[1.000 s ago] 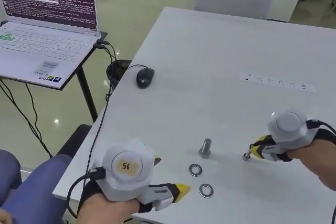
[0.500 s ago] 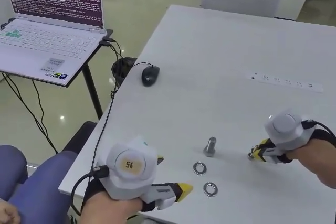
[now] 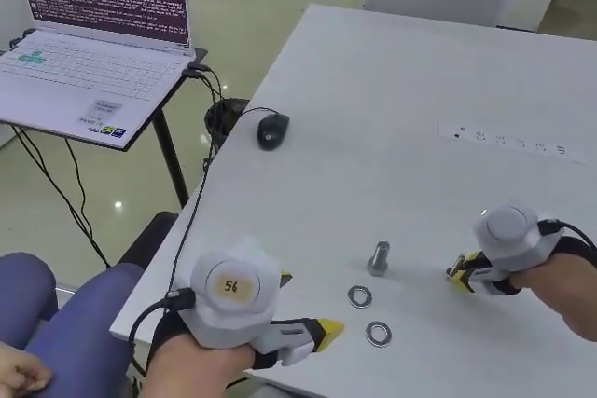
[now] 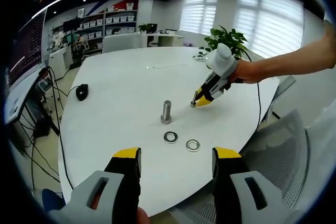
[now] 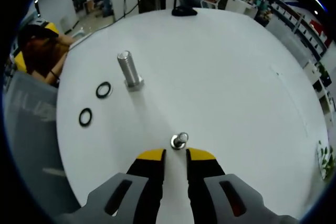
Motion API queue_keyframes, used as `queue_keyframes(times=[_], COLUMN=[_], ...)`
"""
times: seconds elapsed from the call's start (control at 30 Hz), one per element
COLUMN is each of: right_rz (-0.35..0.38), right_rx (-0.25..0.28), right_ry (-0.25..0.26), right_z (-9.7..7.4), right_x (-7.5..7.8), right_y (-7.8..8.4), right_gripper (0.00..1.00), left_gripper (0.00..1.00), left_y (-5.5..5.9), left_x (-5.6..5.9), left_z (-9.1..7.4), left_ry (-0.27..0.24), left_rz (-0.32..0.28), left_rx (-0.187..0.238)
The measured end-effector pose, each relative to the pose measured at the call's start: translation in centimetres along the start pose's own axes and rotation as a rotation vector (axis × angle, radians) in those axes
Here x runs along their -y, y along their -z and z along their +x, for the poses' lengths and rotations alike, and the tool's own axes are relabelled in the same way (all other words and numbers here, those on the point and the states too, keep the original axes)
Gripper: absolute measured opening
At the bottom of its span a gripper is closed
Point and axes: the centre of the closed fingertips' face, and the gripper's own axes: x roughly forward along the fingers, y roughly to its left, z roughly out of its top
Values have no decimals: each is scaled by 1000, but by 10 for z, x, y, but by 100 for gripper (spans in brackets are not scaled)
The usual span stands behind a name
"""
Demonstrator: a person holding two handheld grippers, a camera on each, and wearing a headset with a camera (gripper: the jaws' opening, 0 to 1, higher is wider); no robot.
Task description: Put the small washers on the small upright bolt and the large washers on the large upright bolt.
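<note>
Now the left gripper [image 4: 177, 157], jaws wide and empty, is facing the two large washers [image 4: 170, 137] lying flat just short of the large bolt [image 4: 166, 112] — nearer them than the right gripper [image 5: 176, 156], which is hovering narrowly parted and empty just behind the small bolt [image 5: 179, 140].

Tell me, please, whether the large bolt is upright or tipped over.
Upright. The large bolt stands on its head on the table, shank up; two washers lie flat beside it.

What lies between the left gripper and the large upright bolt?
Two washers lie flat there, apart from the large bolt; the left gripper view shows it.
</note>
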Motion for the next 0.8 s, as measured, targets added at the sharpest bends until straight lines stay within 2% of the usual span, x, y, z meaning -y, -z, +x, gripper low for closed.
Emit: queue_keyframes(times=[0.13,0.2,0.3,0.43,0.6,0.67,0.7,0.73,0.8], right_rz=[17,7,-59,-154,-274,-332,-338,-361,-393], right_rx=[4,8,55,56,67,60,69,73,74], right_ry=[-13,-35,-121,-199,-273,-288,-282,-304,-312], right_z=[-2,-2,0,6,15,20,22,23,26], right_x=[-5,-17,-51,-88,-125,-136,-138,-144,-147], right_y=[11,15,10,6,-8,-13,-16,-21,-26], right_gripper=[17,17,16,17,20,25,27,29,30], left_gripper=[54,54,54,54,54,54,54,54,54], left_y=[0,0,2,2,1,1,2,2,2], left_x=[2,3,4,5,4,3,3,3,2], left_z=[1,1,1,1,-1,-2,-3,-3,-4], left_ry=[5,7,10,14,10,8,7,5,3], left_rz=[3,3,6,9,9,11,11,10,8], left_rx=[1,1,0,0,5,5,5,6,8])
